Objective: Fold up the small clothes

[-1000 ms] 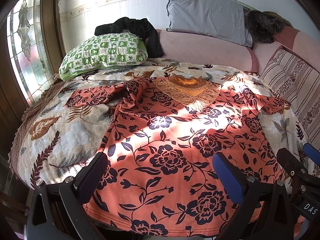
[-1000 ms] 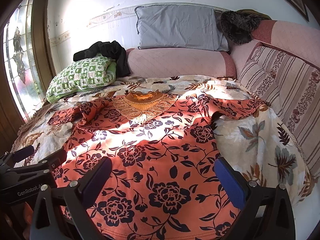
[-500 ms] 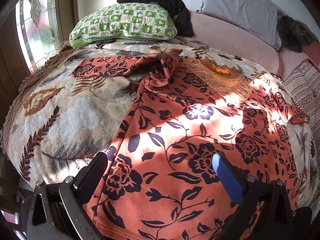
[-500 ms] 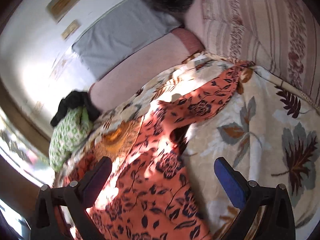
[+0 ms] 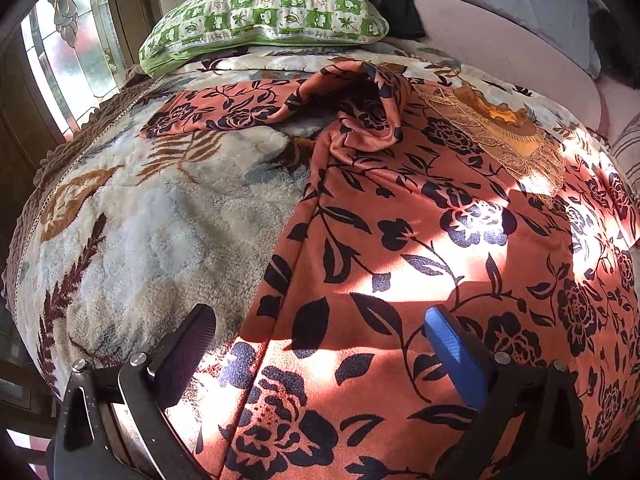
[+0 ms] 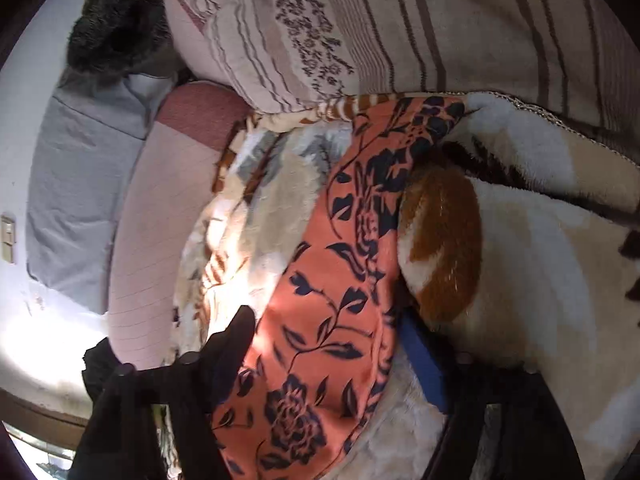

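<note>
The left gripper [image 5: 316, 334], with one black pad and one blue pad, hangs with its jaws spread wide over the side edge of the salmon-orange blouse printed with dark navy roses and leaves [image 5: 420, 248]; the black pad hovers over the plush cream blanket with brown and grey leaf shapes [image 5: 160, 216], the blue pad over the blouse, and neither presses on cloth. The right gripper [image 6: 332, 350] is rolled to one side, and its jaws have just been closing with the blouse's sleeve [image 6: 344, 264] lying between them; the black finger [image 6: 236, 336] is at one sleeve edge and the blue finger [image 6: 424, 364] at the other, but whether the pads already pinch the fabric cannot be told.

The blouse lies flat on the blanket, its gold-embroidered neckline [image 5: 508, 136] pointing away from the left gripper. Its other sleeve [image 5: 248, 108] stretches out over the blanket with a crumpled fold at the shoulder. Beyond the blouse, a green-and-white checked pillow [image 5: 264, 12] rests at the blanket's far edge, with a dark garment [image 5: 396, 4] just behind it. A grey pillow [image 6: 80, 176] leans against the wall beyond a pink bolster [image 6: 160, 232], and a striped beige cushion [image 6: 400, 20] borders the blanket beside the held sleeve.
</note>
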`<act>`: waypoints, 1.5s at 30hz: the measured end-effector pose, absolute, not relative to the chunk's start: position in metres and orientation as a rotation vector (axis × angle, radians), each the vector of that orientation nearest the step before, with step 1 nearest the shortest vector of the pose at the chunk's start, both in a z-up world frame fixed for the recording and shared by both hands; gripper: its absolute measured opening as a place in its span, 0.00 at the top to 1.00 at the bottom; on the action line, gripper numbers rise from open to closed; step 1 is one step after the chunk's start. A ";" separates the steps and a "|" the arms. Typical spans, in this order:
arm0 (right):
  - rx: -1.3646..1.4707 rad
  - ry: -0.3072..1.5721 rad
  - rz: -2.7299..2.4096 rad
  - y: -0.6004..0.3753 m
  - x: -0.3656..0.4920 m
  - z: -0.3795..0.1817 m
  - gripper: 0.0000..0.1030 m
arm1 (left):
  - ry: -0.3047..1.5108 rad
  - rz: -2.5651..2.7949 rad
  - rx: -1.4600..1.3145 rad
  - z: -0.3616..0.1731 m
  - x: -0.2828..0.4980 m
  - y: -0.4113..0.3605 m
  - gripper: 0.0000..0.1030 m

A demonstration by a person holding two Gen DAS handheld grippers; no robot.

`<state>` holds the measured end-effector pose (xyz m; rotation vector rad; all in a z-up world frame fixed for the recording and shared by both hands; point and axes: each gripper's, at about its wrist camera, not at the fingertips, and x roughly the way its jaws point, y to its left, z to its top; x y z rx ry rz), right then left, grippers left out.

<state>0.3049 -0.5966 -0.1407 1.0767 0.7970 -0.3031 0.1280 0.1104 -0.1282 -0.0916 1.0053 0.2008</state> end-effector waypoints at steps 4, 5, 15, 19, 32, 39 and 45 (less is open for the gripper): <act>0.848 0.847 -0.319 -0.576 0.333 -0.119 0.95 | 0.977 0.221 -0.115 -0.125 0.125 0.127 0.00; 0.764 0.823 -0.290 -0.559 0.336 -0.099 0.95 | 0.969 0.229 -0.133 -0.125 0.124 0.133 0.00; 0.377 0.615 0.352 -0.225 0.312 0.040 0.94 | 0.881 0.263 -0.259 -0.106 0.089 0.182 0.00; 0.315 0.834 0.505 -0.109 0.308 -0.045 0.73 | 0.878 0.276 -0.297 -0.107 0.077 0.203 0.00; 0.552 0.976 0.468 -0.161 0.290 -0.112 0.11 | 0.879 0.243 -0.292 -0.109 0.081 0.198 0.00; 0.994 1.097 0.583 -0.131 0.339 -0.151 0.11 | 0.894 0.238 -0.312 -0.110 0.088 0.206 0.00; 0.869 1.065 0.571 -0.112 0.330 -0.139 0.11 | 0.841 0.093 -0.500 -0.091 0.158 0.247 0.00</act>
